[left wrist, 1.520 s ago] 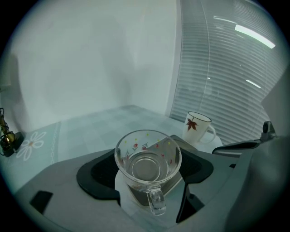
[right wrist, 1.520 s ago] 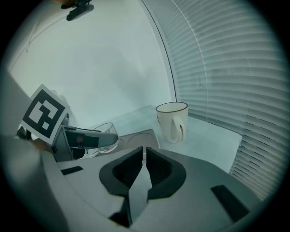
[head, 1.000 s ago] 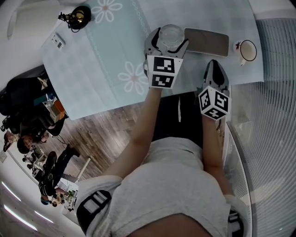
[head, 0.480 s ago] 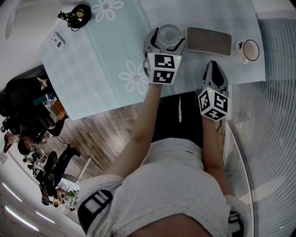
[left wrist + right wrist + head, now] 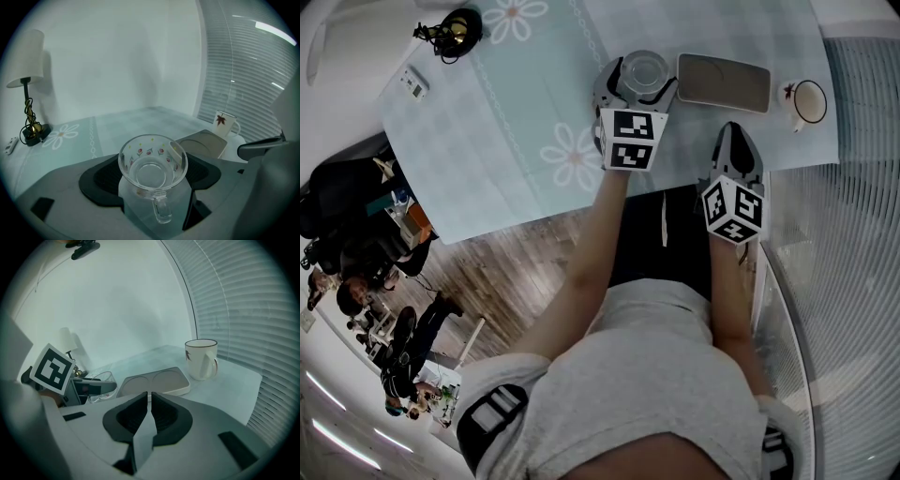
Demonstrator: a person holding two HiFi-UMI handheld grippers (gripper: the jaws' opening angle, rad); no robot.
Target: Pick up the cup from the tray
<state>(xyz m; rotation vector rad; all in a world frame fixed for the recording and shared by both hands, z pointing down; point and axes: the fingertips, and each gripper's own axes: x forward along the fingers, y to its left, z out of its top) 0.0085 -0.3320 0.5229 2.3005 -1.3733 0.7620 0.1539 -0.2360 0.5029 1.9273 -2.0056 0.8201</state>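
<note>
Held off the tray (image 5: 722, 82): glass cup (image 5: 140, 157), pinched between the dark pads (image 5: 105, 177) of the left gripper (image 5: 153, 176), just beside the tray's left end, over the tablecloth (image 5: 506, 122). Cannot tell whether resting on the cloth or carried just above it. At the table's near edge, right gripper (image 5: 150, 404): fingers pressed together, nothing between them.

Risks, as judged:
- Slip or twist in the grip, from a smooth curved glass wall meeting two small contact patches.
- Tipping, if released before the base sits flat or onto a fold of cloth.
- Knock against the tray's raised rim, given the closeness.
- Snagging of the handle (image 5: 161, 211) on withdrawal, since pointed back toward the gripper body.

Materials:
- Cup: clear glass, round, narrowing toward the base, small red flower prints under the rim, looped handle.
- Pads: matte black, faintly ribbed.
- Tray: grey, rounded rectangle, two shallow circular recesses.
- Cloth: pale blue, daisy motifs.
- Beyond the tray, white mug (image 5: 200, 359): glossy, dark rim, leaf motif.
</note>
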